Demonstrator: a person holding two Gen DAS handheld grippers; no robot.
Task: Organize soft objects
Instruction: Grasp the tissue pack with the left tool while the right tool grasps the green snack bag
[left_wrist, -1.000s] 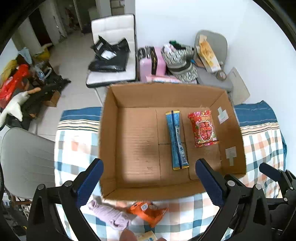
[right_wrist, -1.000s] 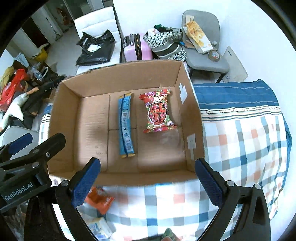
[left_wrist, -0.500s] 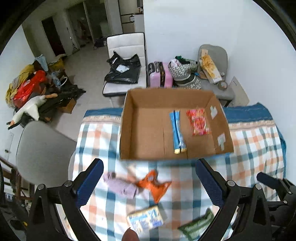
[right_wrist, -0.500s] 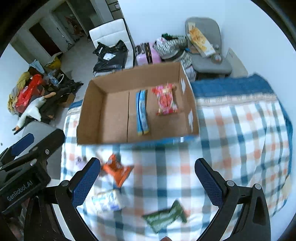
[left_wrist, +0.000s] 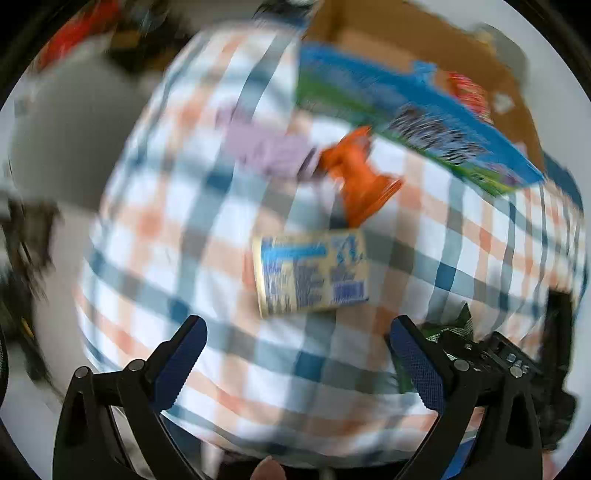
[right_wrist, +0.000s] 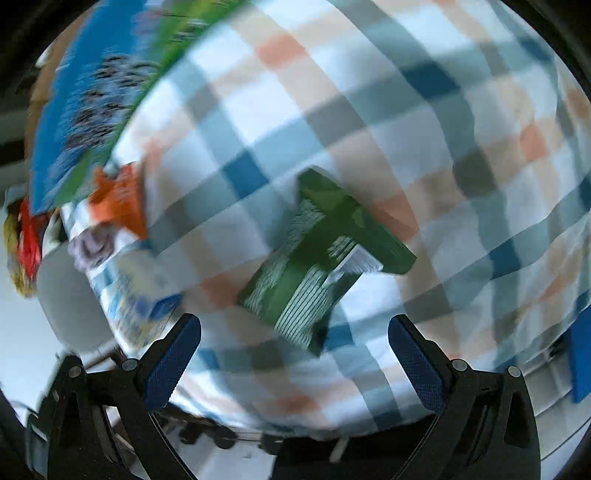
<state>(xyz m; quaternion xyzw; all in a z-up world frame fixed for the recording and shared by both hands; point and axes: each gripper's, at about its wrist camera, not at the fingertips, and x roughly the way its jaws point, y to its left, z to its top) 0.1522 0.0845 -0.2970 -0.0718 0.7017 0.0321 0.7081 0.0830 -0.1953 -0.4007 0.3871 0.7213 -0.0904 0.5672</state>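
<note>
Both views are motion-blurred. In the left wrist view my left gripper (left_wrist: 295, 362) is open and empty, just short of a yellow-and-blue packet (left_wrist: 312, 273) on the checked cloth. Beyond it lie an orange packet (left_wrist: 360, 184) and a lilac soft cloth item (left_wrist: 266, 147). The cardboard box (left_wrist: 417, 40) with printed blue-green outer wall stands behind, a red packet (left_wrist: 469, 96) inside. In the right wrist view my right gripper (right_wrist: 295, 358) is open and empty, just short of a green packet (right_wrist: 321, 254). The orange packet (right_wrist: 120, 199), lilac item (right_wrist: 92, 247) and yellow-blue packet (right_wrist: 136, 302) lie to its left.
The checked tablecloth (left_wrist: 166, 229) covers the table; its near edge falls away below both grippers. A grey chair back (left_wrist: 62, 140) stands off the table's left side. The box wall (right_wrist: 92, 96) fills the upper left of the right wrist view.
Both grippers have pulled back from the box and dropped low toward the table's near edge. The left now faces the yellow-blue packet, the right the green packet. Both stay open.
</note>
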